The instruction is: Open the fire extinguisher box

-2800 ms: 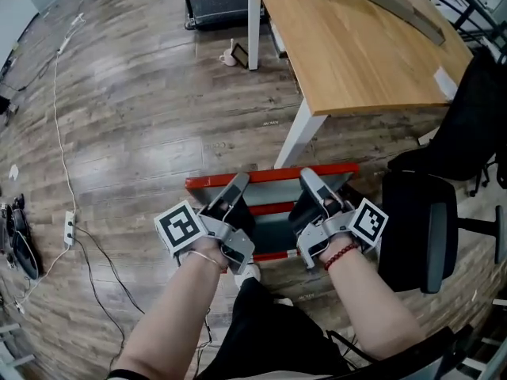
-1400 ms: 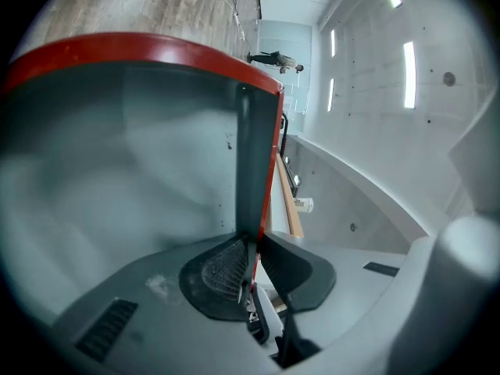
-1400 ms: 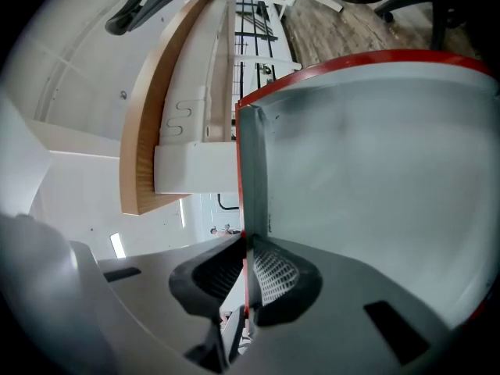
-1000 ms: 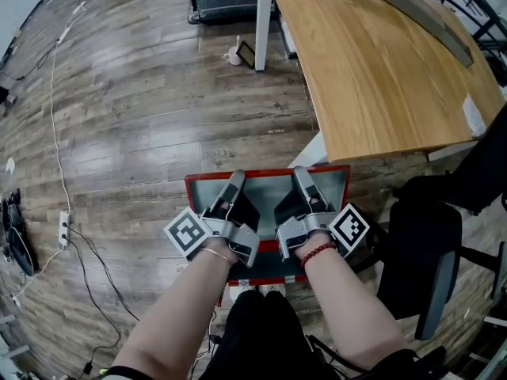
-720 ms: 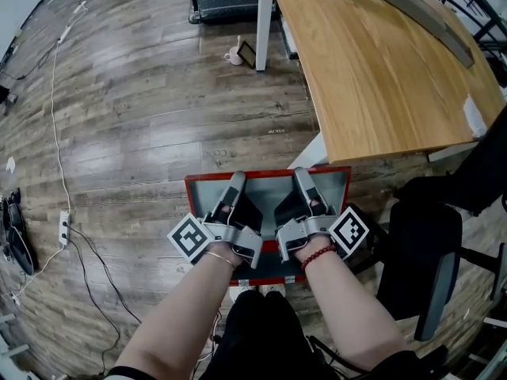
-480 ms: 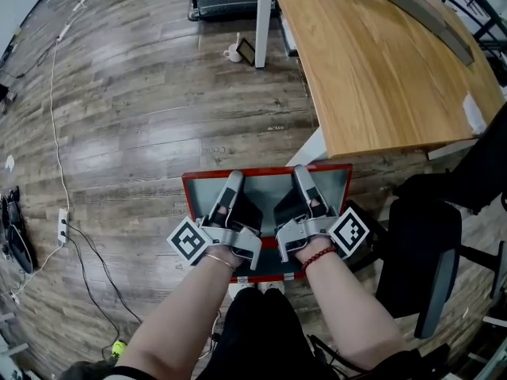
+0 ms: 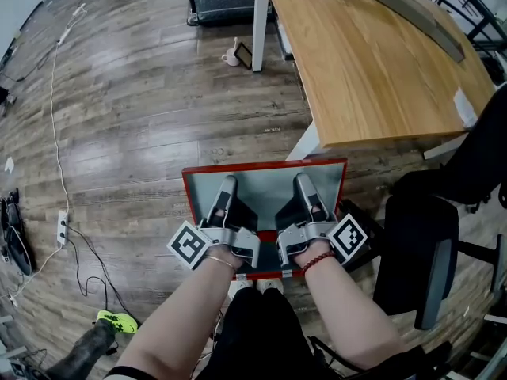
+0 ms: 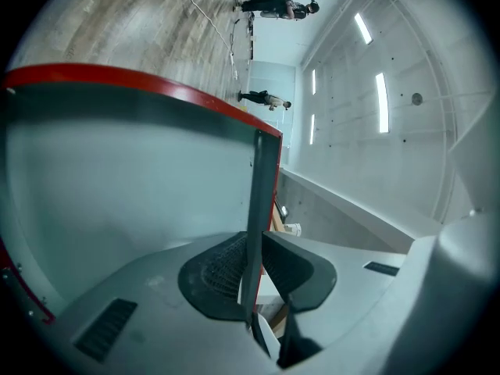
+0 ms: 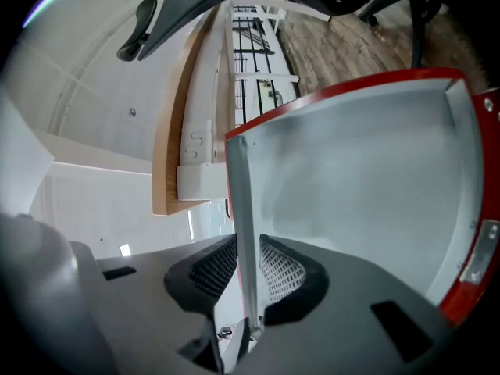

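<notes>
The fingers of our left gripper (image 8: 254,266) and right gripper (image 9: 246,278) are opening, with the box lid (image 7: 265,182) edge between them. Beyond the lid a wooden surface (image 7: 372,62) stands on the plank floor (image 7: 142,93).

This looks like an open-plan office or lab workspace. A long wood-topped desk (image 7: 372,62) on white legs stands beside a black office chair (image 7: 420,252) on a wood-plank floor (image 7: 142,109), where a power strip (image 7: 62,226) and a loose white cable (image 7: 55,93) lie. The left gripper view shows bare concrete walls (image 8: 406,69) with strip lights (image 8: 381,100).
</notes>
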The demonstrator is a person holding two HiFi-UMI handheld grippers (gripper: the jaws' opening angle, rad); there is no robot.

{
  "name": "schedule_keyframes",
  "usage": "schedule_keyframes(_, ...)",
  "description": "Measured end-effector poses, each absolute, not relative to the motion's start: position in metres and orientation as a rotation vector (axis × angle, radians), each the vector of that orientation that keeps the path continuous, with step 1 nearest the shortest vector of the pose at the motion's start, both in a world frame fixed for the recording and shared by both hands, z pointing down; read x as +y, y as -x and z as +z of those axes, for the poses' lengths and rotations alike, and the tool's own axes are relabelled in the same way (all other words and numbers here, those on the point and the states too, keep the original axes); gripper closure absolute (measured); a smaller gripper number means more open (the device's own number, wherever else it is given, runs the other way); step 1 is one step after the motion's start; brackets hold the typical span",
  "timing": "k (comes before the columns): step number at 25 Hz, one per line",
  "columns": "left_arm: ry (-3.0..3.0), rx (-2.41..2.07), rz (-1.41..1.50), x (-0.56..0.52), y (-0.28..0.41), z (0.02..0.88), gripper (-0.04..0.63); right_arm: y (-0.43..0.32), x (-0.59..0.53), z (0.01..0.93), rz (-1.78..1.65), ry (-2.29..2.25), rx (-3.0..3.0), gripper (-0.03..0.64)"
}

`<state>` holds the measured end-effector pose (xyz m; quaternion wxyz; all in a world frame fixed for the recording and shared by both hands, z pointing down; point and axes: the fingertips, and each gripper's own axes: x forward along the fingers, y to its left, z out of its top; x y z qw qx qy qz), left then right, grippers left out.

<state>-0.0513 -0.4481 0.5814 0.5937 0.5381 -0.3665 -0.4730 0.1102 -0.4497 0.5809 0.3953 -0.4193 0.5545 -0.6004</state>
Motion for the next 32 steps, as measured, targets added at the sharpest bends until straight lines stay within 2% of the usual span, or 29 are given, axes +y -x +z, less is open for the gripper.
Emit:
schedule_keyframes(7, -1.312, -0.779, -1.111, -0.435, 0.042, 0.539, 0.554, -0.079, -0.441, 0.520, -1.496, 0.947, 1.637, 0.574)
schedule_keyframes(16, -1.571, -0.634, -1.073, -0.437, 0.025, 0.393, 0.574, -0.046, -0.436, 0.382, -1.328, 0.864, 2.010, 0.596)
schedule_keyframes(20, -1.779, -0.535, -0.936, -0.427, 0.012, 0.321, 0.577, -0.030, -0.428, 0.313, -1.158, 0.891, 2.331, 0.596)
schedule_keyframes(23, -2.029, -0.575, -0.722, -0.407, 0.014, 0.286, 0.577, -0.022, -0.410, 0.286, -1.028, 0.981, 2.565, 0.595)
schedule_keyframes(27, -2.384, -0.790, -0.288, -0.386, 0.018, 0.262, 0.577, -0.017, -0.385, 0.253, -0.866, 1.003, 2.752, 0.596)
schedule_keyframes(32, -2.509, -0.892, -0.086, -0.346, 0.022, 0.259, 0.577, -0.022, -0.349, 0.253, -0.853, 1.039, 2.837, 0.595)
